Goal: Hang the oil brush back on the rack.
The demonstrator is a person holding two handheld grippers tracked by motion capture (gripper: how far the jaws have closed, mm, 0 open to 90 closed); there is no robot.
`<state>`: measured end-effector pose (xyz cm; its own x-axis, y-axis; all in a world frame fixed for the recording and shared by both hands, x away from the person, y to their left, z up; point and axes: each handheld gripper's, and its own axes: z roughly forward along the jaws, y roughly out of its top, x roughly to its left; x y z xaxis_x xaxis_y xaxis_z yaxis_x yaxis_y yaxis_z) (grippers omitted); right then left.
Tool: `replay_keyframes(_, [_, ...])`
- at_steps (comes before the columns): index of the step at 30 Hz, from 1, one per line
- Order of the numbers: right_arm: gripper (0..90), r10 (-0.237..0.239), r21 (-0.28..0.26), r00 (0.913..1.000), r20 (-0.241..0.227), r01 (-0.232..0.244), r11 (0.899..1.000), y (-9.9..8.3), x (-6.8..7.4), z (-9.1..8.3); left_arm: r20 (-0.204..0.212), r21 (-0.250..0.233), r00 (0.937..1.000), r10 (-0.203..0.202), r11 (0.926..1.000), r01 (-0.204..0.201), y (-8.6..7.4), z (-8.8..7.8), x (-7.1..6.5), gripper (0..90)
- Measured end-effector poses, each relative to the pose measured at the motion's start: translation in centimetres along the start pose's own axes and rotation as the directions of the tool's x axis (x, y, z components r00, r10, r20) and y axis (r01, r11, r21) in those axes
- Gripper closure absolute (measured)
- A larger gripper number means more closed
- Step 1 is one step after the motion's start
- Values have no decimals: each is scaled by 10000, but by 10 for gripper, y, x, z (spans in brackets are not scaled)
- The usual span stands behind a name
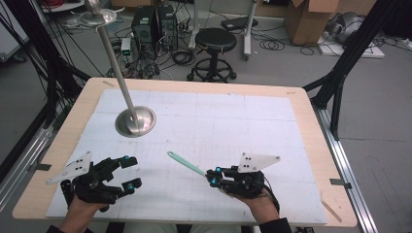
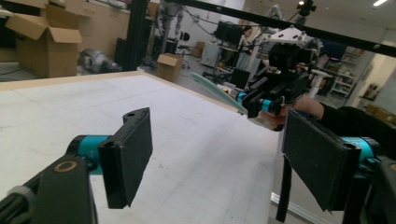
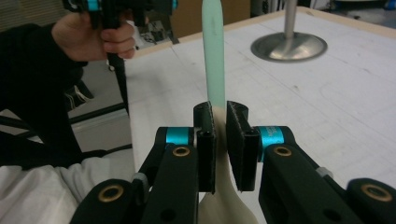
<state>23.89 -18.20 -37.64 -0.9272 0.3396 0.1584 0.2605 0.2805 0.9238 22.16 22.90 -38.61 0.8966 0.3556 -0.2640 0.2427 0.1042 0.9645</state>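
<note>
Looking down from the high view, the right gripper (image 1: 212, 176) is shut tight on a thin mint-green plastic spatula (image 1: 186, 163) w/ a cream end. The spatula sticks out up and to the left, above the white gridded mat (image 1: 214, 121) on the wooden table (image 1: 311, 116). The left gripper (image 1: 130, 172) sits at the lower left, jaws wide apart, w/ nothing between them. A shiny metal stand w/ a round base (image 1: 136, 121) is farther back on the mat, well apart from both.

Left gripper view: its two black jaws are spread wide, empty. The right gripper (image 2: 261, 103) is across the mat, holding the spatula (image 2: 215, 91) in the air.

Right gripper view: the jaws pinch the spatula (image 3: 213, 56) near where green meets cream. The green part points straight away. The metal stand (image 3: 288, 45) is at the back right. The person's other hand (image 3: 95, 39) is at the top left.
</note>
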Motion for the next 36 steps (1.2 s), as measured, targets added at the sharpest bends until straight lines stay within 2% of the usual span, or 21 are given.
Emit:
replay_keyframes(5, [821,-180,-465,9993,-333,164,9988,10,6,2,426,-6,9989,178,9998,-178,9,6,-5,275])
replay_keyframes(7, [821,-250,-615,9983,-533,217,9979,14,9,3,689,13,9969,376,9993,-377,14,9,-7,306])
replay_keyframes(11, [820,-446,-892,9958,-799,374,9953,22,14,8,976,70,9939,518,9986,-527,24,19,-11,308])
replay_keyframes(16, [820,-799,-1123,9911,-1067,678,9914,32,22,15,1380,-48,9889,552,9985,-551,29,27,-12,363])
replay_keyframes(20, [820,-849,-1284,9872,-1352,675,9894,37,27,19,1613,-91,9852,586,9983,-579,30,32,-14,402])
replay_keyframes(27, [820,-818,-1516,9814,-1735,555,9869,40,29,24,2106,-226,9757,598,9982,-563,34,38,-13,472])
replay_keyframes(33, [820,-774,-1607,9754,-2062,443,9860,40,30,28,2602,-297,9632,672,9977,-615,38,44,-16,522])
replay_keyframes(36, [820,-676,-1665,9692,-2368,281,9856,39,31,29,2766,-399,9582,729,9971,-643,39,45,-17,563])
